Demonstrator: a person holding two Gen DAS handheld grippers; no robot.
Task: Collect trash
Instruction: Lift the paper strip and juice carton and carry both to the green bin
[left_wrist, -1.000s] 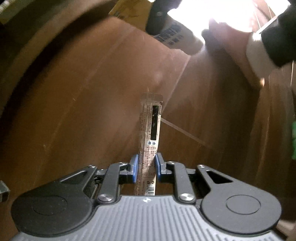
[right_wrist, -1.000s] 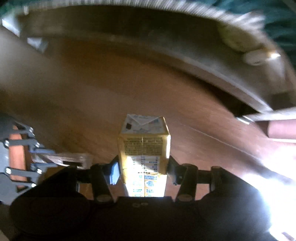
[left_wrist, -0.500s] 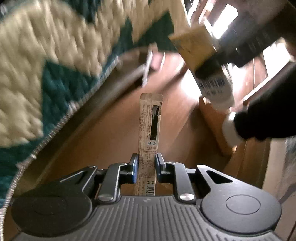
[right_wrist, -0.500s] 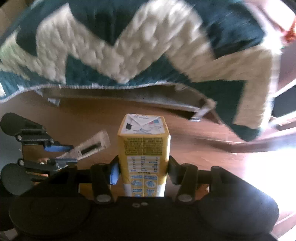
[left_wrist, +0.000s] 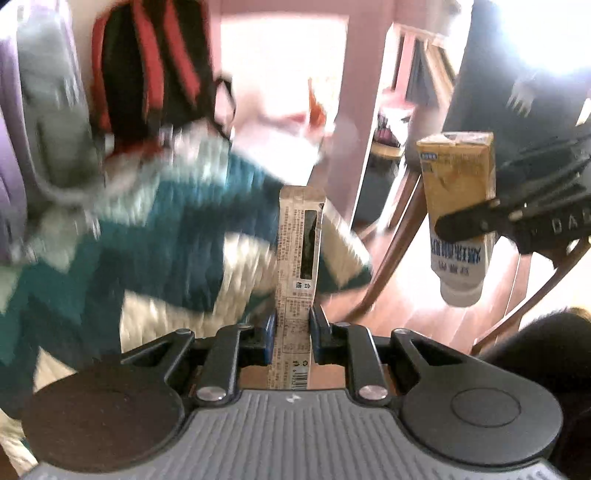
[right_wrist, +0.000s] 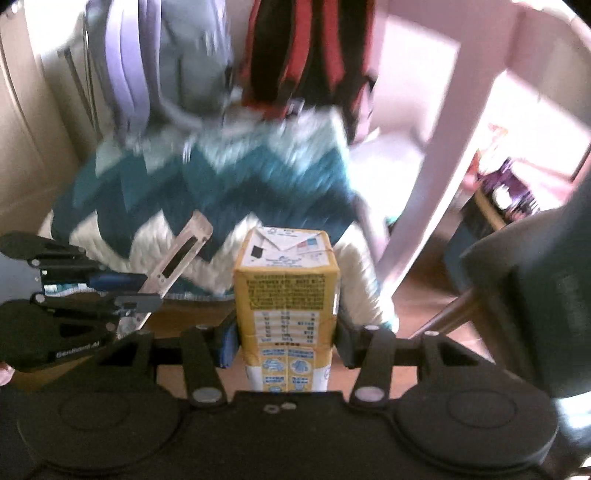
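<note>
While both grip: left gripper (left_wrist: 292, 328) wrapper (left_wrist: 299, 254) | right gripper (right_wrist: 282, 339) carton (right_wrist: 286, 295)

A teal and cream quilt (right_wrist: 207, 192) blocks the way ahead, with hanging bags (right_wrist: 303, 55) behind it. On the right, bare wooden floor (left_wrist: 413, 295) lies open near chair legs (left_wrist: 399, 243).
</note>
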